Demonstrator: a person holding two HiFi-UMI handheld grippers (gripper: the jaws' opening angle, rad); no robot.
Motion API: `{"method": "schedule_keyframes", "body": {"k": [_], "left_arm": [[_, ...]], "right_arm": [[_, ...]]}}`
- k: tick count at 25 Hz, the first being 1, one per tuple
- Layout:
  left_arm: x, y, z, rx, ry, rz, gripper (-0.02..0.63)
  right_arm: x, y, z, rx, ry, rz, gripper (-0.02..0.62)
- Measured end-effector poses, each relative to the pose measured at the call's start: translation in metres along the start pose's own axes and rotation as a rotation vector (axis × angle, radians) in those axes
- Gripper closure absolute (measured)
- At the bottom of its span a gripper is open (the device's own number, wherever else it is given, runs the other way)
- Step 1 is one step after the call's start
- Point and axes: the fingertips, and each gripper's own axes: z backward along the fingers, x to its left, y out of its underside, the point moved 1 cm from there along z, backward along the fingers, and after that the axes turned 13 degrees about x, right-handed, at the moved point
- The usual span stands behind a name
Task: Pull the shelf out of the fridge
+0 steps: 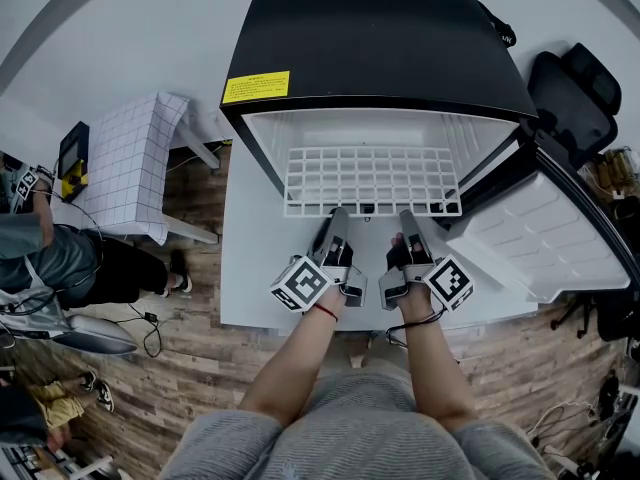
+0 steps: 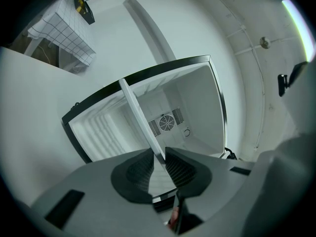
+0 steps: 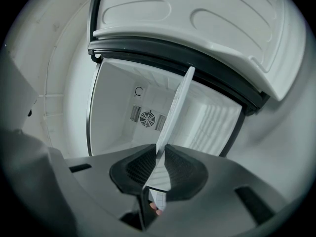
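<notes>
A small fridge (image 1: pixel 370 48) with a black top stands open, its white door (image 1: pixel 540 233) swung out to the right. The white wire shelf (image 1: pixel 370 178) lies level in the opening, its front edge sticking out towards me. My left gripper (image 1: pixel 338 213) is shut on the left part of that front edge, and my right gripper (image 1: pixel 407 216) is shut on the right part. In the left gripper view the shelf (image 2: pixel 136 112) runs edge-on into the closed left gripper (image 2: pixel 159 159). The right gripper view shows the same shelf (image 3: pixel 177 107) pinched in the right gripper (image 3: pixel 159 159).
The fridge sits on a white platform (image 1: pixel 250 268) over a wooden floor. A table with a grid-pattern cloth (image 1: pixel 125 163) stands to the left, with a person (image 1: pixel 60 258) beside it. A black chair (image 1: pixel 575 88) is at the right, behind the door.
</notes>
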Motion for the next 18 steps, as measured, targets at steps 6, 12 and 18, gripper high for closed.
{"method": "schedule_keyframes", "body": {"k": [6,12,18], "left_arm": [[0.0043,0.0012,0.0026,-0.001,-0.019,0.001,0.525],[0.0014,0.0023,0.0037,-0.004,-0.005,0.009,0.526],[-0.0015,0.0031,0.0025,-0.002,0.000,0.012,0.526]], "right_arm": [[0.0004,0.0006,0.0010,0.001,0.003,-0.005,0.533],[-0.0013,0.0020,0.0036,0.003,0.013,-0.002,0.534],[0.0006,0.0024,0.0034,0.000,-0.005,-0.018,0.534]]}}
